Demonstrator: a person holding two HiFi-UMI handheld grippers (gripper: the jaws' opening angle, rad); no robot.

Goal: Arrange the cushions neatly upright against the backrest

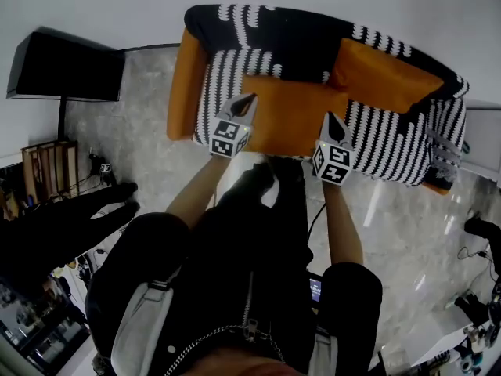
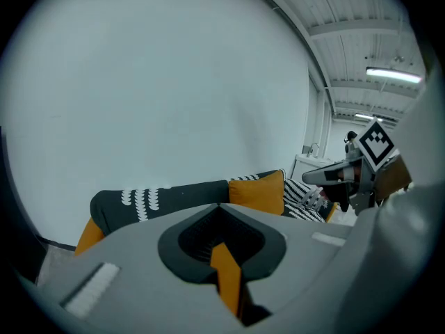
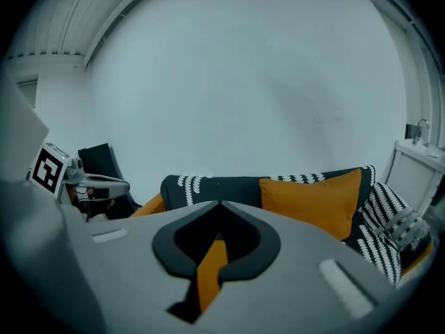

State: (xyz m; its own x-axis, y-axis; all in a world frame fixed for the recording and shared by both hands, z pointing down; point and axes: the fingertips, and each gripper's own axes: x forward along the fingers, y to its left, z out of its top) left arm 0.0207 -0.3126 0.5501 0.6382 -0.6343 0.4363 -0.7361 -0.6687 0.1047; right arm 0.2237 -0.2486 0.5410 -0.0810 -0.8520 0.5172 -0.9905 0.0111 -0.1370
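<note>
A black-and-white patterned sofa [image 1: 235, 84] with orange sides stands against the wall. One orange cushion [image 1: 291, 114] lies flat on the seat's middle. A second orange cushion [image 1: 383, 75] leans against the backrest to the right; it also shows in the left gripper view [image 2: 259, 190] and the right gripper view [image 3: 316, 200]. My left gripper [image 1: 247, 102] hovers over the flat cushion's left edge, shut and empty. Over its right edge hangs my right gripper [image 1: 337, 124], also shut and empty. Both point at the wall above the backrest, so their own views hide the flat cushion.
A black cabinet [image 1: 66, 65] stands left of the sofa, a wooden rack [image 1: 48, 167] nearer me. A white unit [image 1: 487, 135] sits beyond the sofa's right end, where a fringed patterned piece [image 1: 442, 151] lies. Cables [image 1: 477, 249] trail on the marble floor.
</note>
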